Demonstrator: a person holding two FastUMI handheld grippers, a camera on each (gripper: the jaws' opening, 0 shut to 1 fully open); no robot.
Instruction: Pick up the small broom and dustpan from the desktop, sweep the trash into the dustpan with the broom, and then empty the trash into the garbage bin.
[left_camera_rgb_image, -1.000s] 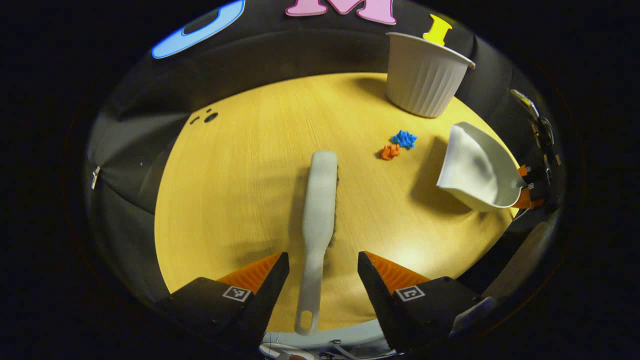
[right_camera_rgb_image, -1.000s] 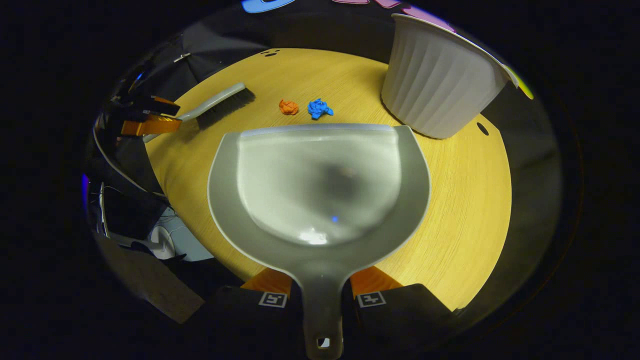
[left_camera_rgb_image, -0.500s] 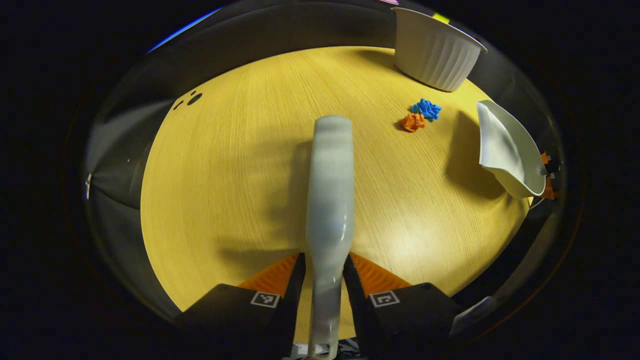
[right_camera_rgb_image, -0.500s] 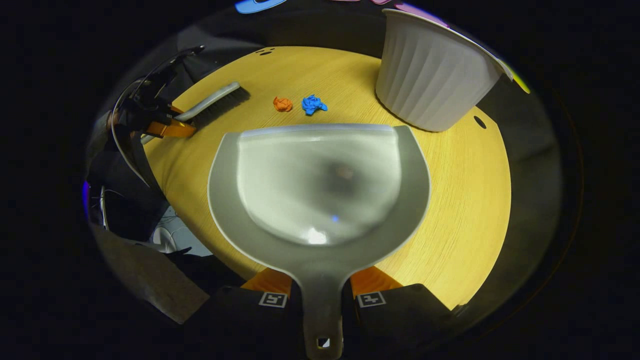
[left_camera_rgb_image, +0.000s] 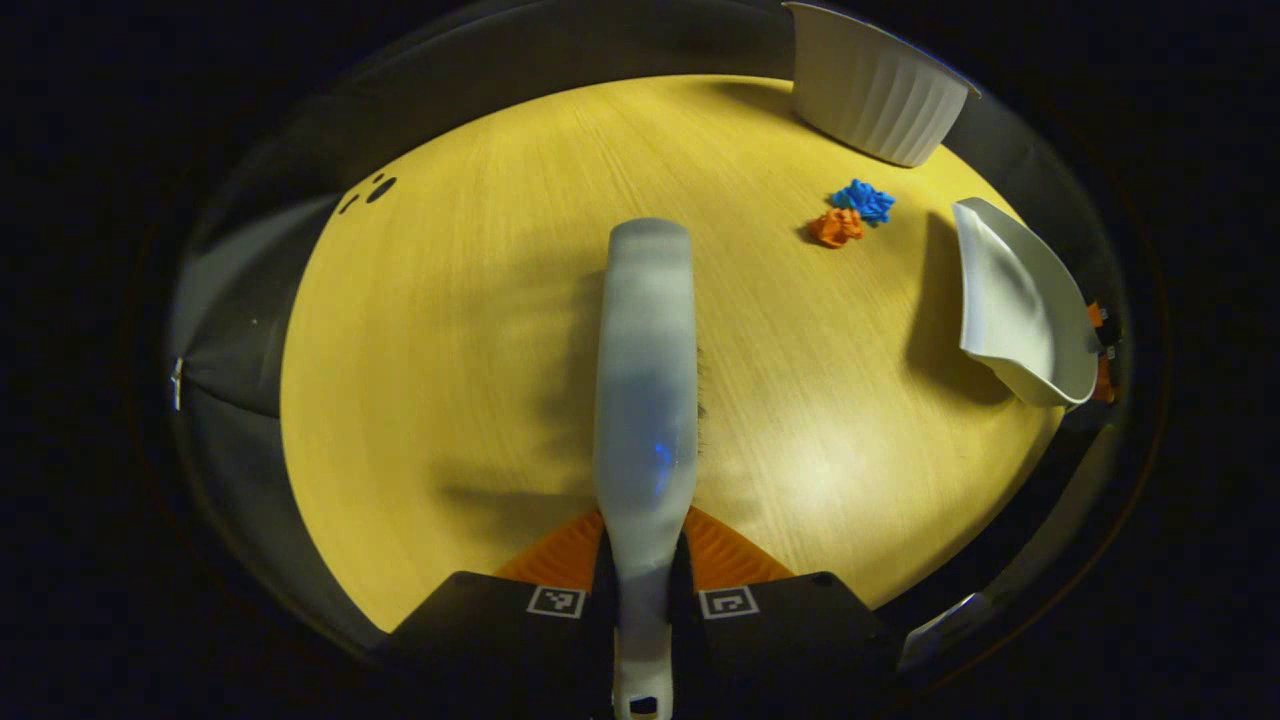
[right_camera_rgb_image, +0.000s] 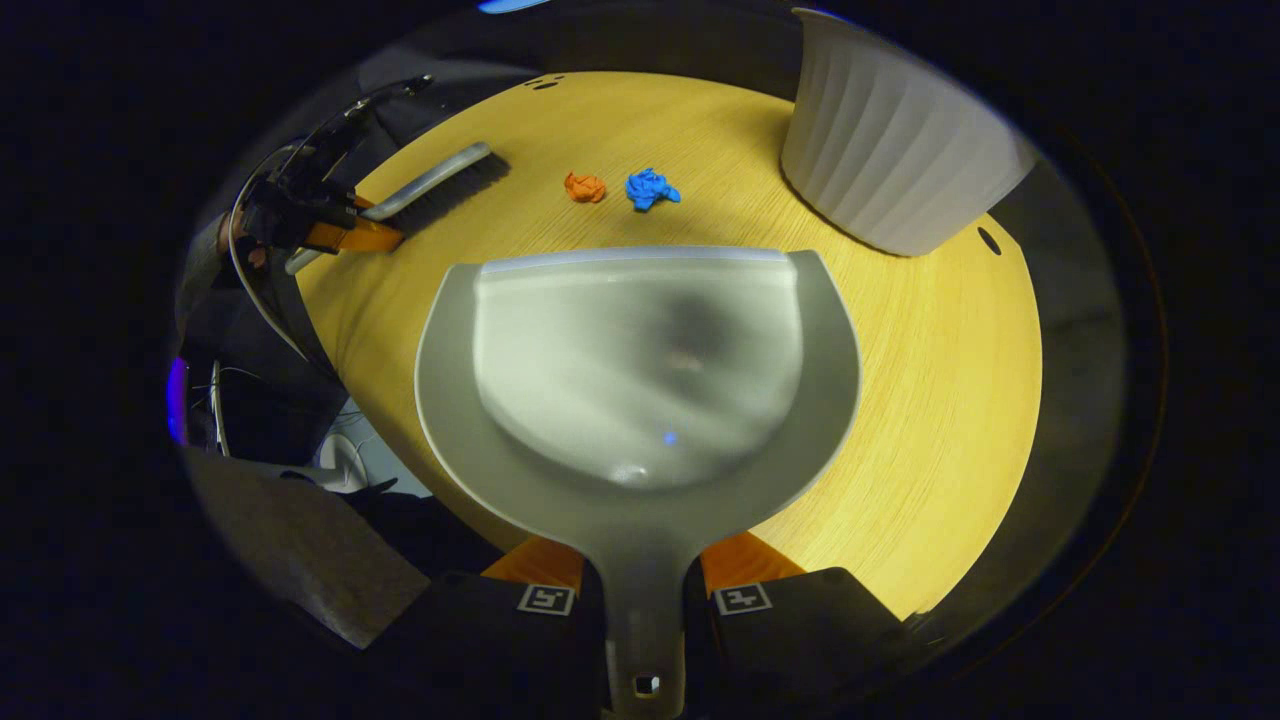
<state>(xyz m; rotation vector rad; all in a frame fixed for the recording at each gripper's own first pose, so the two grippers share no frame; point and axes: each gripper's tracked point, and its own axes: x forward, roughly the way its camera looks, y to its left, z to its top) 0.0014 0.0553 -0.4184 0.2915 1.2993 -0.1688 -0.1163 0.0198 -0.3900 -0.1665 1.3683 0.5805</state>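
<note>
Left gripper (left_camera_rgb_image: 643, 580): both fingers pressed on the handle of the broom (left_camera_rgb_image: 646, 380), one on each side. Broom runs straight ahead over the table (left_camera_rgb_image: 450, 350); a fringe of dark bristles shows along its right edge. Whether the bristles touch the wood, cannot tell.

Right gripper (right_camera_rgb_image: 643, 585): fingers clamped on the handle of the dustpan (right_camera_rgb_image: 640, 370), pan open side up, its straight front lip facing away toward the trash. In the left gripper view the dustpan (left_camera_rgb_image: 1010, 290) sits at the table's right edge, tilted, casting a shadow to its left.

Trash: an orange scrap (left_camera_rgb_image: 836, 227) and a blue scrap (left_camera_rgb_image: 866, 199), crumpled, lying just beside each other on the bare wood, between broom and dustpan, nearer the dustpan. In the right gripper view they lie just past the pan's lip, orange scrap (right_camera_rgb_image: 584, 186) left of blue scrap (right_camera_rgb_image: 650, 188), apart from the lip.

Bin (right_camera_rgb_image: 895, 160): white, ribbed, standing at the table's far right, near the scraps. Same bin (left_camera_rgb_image: 875, 95) at top right in the left gripper view.

Right gripper view also catches the left gripper (right_camera_rgb_image: 335, 225) far left, holding the broom (right_camera_rgb_image: 440, 185) with bristles down
</note>
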